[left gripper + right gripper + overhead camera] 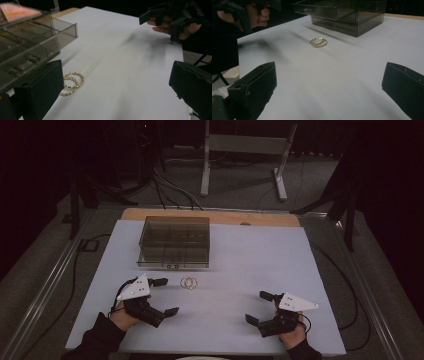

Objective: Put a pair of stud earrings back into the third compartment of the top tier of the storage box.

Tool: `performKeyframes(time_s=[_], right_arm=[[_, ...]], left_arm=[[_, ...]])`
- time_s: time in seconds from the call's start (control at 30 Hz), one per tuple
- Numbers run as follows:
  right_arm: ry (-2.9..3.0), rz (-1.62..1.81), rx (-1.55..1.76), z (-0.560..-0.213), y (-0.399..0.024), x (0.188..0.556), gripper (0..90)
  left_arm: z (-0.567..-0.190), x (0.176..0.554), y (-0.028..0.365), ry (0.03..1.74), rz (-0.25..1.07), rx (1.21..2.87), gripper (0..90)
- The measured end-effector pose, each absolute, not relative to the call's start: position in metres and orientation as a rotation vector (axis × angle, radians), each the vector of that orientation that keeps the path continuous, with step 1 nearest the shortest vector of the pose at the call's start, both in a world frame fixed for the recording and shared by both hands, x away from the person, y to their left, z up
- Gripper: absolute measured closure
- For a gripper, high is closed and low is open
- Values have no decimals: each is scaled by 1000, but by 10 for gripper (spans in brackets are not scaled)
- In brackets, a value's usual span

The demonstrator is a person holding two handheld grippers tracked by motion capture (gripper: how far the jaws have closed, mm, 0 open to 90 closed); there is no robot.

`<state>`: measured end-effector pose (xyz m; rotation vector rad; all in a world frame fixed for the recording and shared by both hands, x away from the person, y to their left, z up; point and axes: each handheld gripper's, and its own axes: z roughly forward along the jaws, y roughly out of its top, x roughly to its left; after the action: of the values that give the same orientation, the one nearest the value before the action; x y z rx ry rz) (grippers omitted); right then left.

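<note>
**Camera layout: one high, two on grippers**

High view: fixed above the person's edge of the table (235, 270), looking forward and down. Takes in the whole white top, the floor beyond, both forearms at the bottom.

Left gripper view: low, close to the tabletop, looking along its own jaws across the table toward the other hand (172, 26). Box (30, 45) at its left, rings (72, 83) just ahead.

Right gripper view: equally low, facing across toward the box (347, 15); rings (318, 42) farther off.

Shared: all three views hold the rings (189, 283), the box (174, 242) and the white top between them.
</note>
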<state>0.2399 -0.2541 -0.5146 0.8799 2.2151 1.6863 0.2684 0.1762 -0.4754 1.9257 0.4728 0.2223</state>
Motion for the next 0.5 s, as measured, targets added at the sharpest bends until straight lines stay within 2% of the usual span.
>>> performKeyframes(time_s=[0.5], right_arm=[[2238,1685,872,-516,-252,240,0]], left_arm=[[-490,288,150,495,196,1975,13]])
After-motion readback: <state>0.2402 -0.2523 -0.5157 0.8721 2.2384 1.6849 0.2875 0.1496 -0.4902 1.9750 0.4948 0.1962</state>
